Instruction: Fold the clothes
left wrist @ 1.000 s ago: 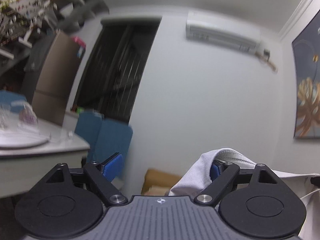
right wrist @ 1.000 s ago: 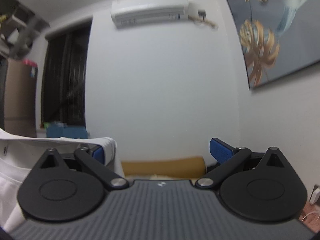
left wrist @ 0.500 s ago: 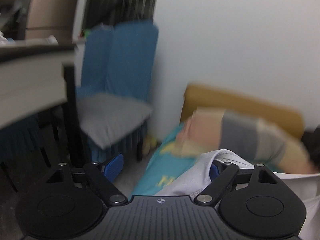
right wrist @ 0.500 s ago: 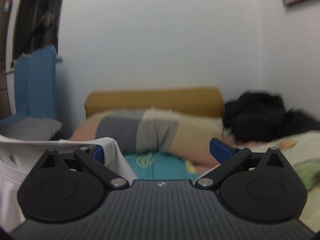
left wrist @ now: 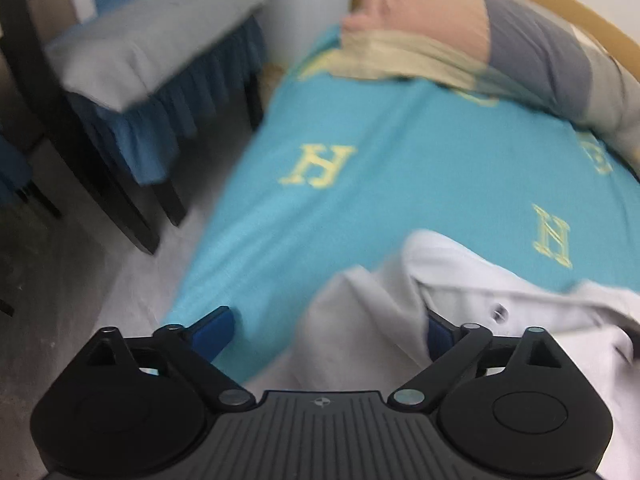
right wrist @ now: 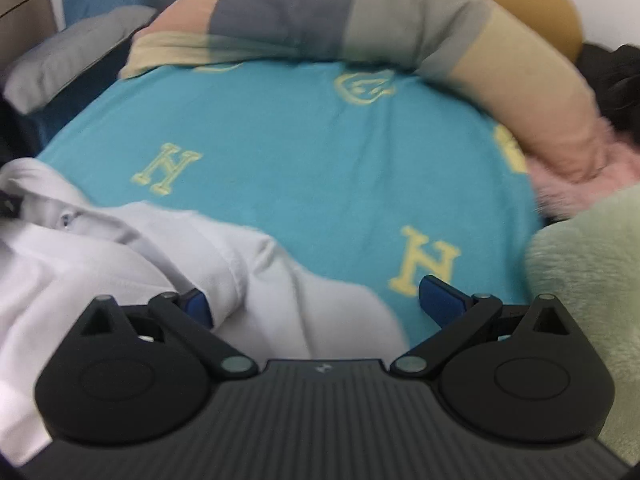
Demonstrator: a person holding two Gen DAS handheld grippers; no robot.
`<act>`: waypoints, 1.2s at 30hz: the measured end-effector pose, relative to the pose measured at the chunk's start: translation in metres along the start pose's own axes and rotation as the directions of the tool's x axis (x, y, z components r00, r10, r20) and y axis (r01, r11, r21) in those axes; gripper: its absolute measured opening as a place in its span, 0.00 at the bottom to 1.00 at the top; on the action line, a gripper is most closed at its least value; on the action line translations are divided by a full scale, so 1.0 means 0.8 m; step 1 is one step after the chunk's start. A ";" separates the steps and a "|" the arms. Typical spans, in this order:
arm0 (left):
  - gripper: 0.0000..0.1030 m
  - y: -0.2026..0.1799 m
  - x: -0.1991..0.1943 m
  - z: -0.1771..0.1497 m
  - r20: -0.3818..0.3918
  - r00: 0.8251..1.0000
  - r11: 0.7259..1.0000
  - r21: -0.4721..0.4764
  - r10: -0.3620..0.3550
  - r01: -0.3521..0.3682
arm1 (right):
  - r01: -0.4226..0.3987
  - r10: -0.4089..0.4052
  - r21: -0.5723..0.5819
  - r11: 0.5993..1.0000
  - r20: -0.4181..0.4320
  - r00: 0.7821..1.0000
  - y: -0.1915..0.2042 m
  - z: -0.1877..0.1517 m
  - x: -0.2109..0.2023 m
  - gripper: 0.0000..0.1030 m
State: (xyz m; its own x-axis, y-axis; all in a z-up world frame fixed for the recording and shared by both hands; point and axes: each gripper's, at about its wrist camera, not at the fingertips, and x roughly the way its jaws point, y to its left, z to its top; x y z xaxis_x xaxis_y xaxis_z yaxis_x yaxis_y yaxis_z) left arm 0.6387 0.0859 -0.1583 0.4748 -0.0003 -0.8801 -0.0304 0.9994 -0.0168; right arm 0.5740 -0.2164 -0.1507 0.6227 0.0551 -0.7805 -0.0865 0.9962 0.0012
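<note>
shirt [right wrist: 100, 248] lies on the sheet [right wrist: 304, 168] at 8 o'clock; bolster [right wrist: 400, 28] at 12; chair [left wrist: 140, 48] at 10.

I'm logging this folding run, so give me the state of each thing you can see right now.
white shirt: unfolded, crumpled on the bed, draped over one finger of each gripper
left gripper: open
right gripper: open
teal blanket: spread flat
striped pillow: lying along the headboard

Both views now tilted down from wall and air conditioner onto the bed [left wrist: 360, 168]. White shirt [right wrist: 120, 252], earlier held up in the air, now lowered and spread partly across the teal sheet [right wrist: 304, 168]. Long striped pillow [right wrist: 360, 20] now near the top of frame.
</note>
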 end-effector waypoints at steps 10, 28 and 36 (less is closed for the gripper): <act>1.00 -0.006 -0.166 -0.079 0.277 0.961 0.997 0.076 -0.028 0.007 | -0.139 0.120 0.058 0.989 0.254 0.960 0.034 -0.028 -0.153 1.00; 1.00 0.000 -0.517 -0.481 0.582 0.811 0.998 0.003 -0.050 0.059 | -0.174 0.103 0.077 0.982 0.551 0.828 0.099 -0.307 -0.530 1.00; 1.00 0.017 -0.542 -0.554 0.641 0.767 0.998 -0.037 -0.015 0.050 | -0.137 0.031 0.135 0.981 0.593 0.804 0.075 -0.383 -0.540 1.00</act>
State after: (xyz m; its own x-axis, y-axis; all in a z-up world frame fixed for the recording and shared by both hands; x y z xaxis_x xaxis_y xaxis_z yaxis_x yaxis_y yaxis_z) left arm 0.0428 0.0842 0.0126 0.9287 0.0075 -0.3707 -0.0394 0.9961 -0.0785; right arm 0.0613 -0.2010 -0.0048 0.9597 0.1146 -0.2567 -0.0654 0.9791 0.1924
